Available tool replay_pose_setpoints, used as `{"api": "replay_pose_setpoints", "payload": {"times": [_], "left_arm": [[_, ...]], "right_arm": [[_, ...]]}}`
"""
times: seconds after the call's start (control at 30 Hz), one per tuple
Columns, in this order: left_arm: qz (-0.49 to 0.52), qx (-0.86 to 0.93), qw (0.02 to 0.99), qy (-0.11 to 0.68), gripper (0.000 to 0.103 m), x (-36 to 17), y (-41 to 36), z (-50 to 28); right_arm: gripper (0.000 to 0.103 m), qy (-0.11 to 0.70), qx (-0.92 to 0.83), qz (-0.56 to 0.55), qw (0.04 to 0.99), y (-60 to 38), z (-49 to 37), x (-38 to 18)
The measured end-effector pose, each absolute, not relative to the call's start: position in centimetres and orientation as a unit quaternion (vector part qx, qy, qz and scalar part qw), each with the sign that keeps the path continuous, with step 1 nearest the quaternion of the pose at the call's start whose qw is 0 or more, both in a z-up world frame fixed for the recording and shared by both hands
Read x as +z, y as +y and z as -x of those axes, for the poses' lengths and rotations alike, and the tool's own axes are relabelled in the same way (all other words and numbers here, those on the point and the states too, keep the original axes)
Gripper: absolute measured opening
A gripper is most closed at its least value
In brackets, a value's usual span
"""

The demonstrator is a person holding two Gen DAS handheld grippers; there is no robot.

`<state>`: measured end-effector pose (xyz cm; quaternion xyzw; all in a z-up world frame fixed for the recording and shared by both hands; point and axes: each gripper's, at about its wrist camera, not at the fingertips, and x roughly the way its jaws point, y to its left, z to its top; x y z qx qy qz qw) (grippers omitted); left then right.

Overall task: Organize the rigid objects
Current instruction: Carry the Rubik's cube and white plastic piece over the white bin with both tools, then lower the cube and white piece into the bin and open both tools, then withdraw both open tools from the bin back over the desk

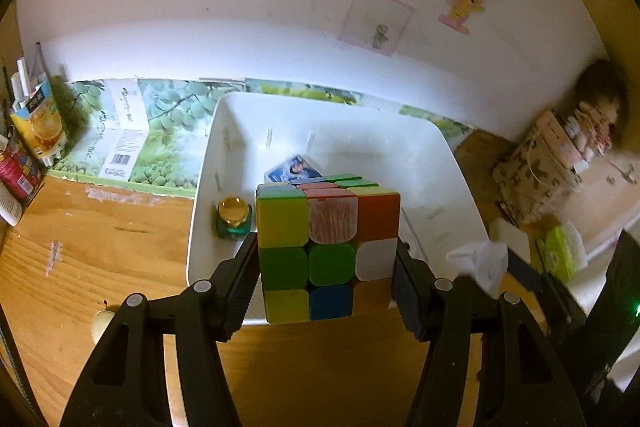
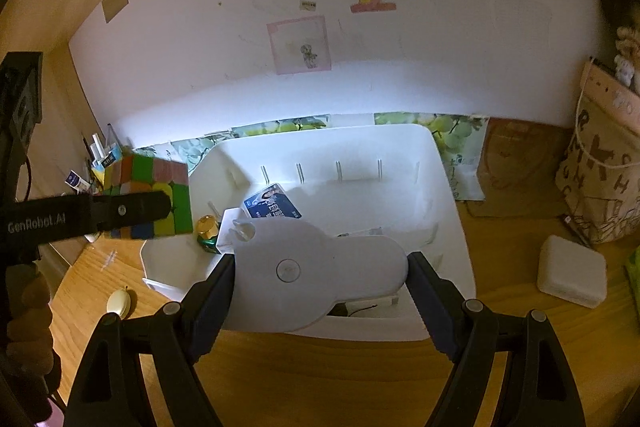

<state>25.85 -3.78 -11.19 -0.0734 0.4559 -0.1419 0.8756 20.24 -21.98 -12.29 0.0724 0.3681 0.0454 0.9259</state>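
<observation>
The cube [image 1: 326, 247] is a stiff plastic block, light by the look of it, with smooth faces that could slip. Its flat opposite sides are the sensible place to take hold, and that is where the left tool [image 1: 326, 283] has it: clamped on its left and right faces, low on the body, with the ribbed pads [image 1: 240, 291] pressed flat. It hangs over the near edge of the white bin [image 1: 436, 147], above the desk [image 1: 100, 247]. From the right wrist view the cube sits at the bin's left rim.

The right tool [image 2: 320, 291] is clamped across a flat white plastic piece [image 2: 316, 271], rigid and thin, with 1 round stud at its middle; a wide grip like this could let it twist. It hovers over the bin's near side.

Already in the bin lie a gold-capped jar [image 1: 234, 217] at the left and a blue card [image 2: 274, 205] further in.

Both tools point forward and slightly down toward the bin.
</observation>
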Motion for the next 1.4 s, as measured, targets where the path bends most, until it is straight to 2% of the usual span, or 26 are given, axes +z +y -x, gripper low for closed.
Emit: {"api": "replay_pose_setpoints", "payload": {"times": [0.17,0.37,0.53,0.73,1.4], "left_arm": [[0.057,-0.122,0.882,0.451,0.064,-11.4,-4.5,-26.5],[0.043,-0.105,0.904,0.412,0.065,-10.5,-4.8,-26.4],[0.036,-0.099,0.897,0.430,0.068,-11.0,-5.1,-26.8],[0.034,-0.097,0.898,0.428,0.072,-10.8,-5.2,-26.7],[0.040,-0.070,0.921,0.380,0.073,-6.9,-2.1,-23.3]], "right_arm": [[0.084,0.386,0.054,-0.078,0.918,-22.0,-21.4,-13.5],[0.084,0.407,0.054,-0.085,0.908,-21.9,-22.3,-14.8],[0.085,0.413,0.046,-0.089,0.905,-22.1,-22.4,-15.1],[0.086,0.407,0.044,-0.089,0.908,-22.2,-22.1,-14.7],[0.086,0.363,0.046,-0.075,0.928,-21.0,-19.4,-10.8]]}}
